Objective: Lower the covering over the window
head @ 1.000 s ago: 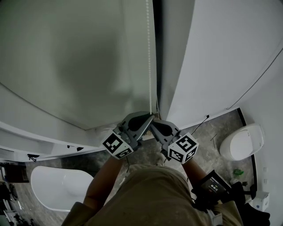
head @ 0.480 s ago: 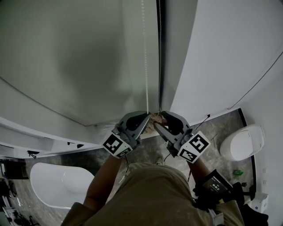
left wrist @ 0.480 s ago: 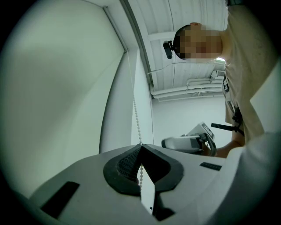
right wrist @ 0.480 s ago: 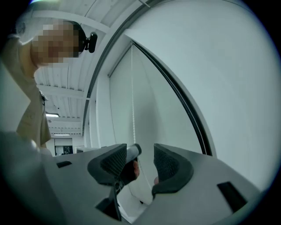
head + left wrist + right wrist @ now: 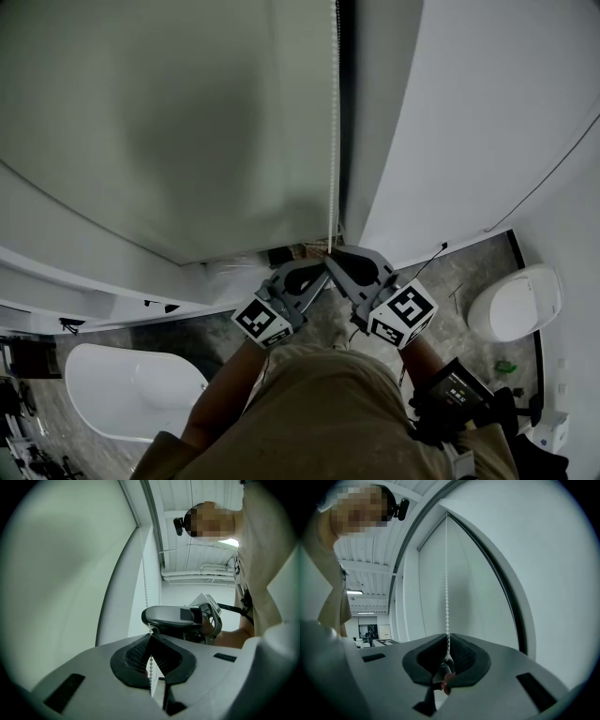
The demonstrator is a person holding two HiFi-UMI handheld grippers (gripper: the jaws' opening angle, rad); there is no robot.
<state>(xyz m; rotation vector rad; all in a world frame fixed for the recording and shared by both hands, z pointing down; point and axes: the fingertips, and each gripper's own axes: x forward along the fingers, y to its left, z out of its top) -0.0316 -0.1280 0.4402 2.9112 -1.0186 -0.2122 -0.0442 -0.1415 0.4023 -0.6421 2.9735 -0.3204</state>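
A pale grey-green fabric roller blind hangs close beside the white wall, leaving only a narrow dark slot. The white beaded pull chain runs taut there. The left gripper is pinched tight on it. The right gripper, just beside, has just been closing its jaws and now nips the chain too.

**The floor under you**

You stand on a grey, blotchy floor. On your left, a big white tub sits on it. On your right, a round white thing sits close to the wall. A small green thing lies near it. A thin black wire lies by the foot of the wall. A small white box stands further right.
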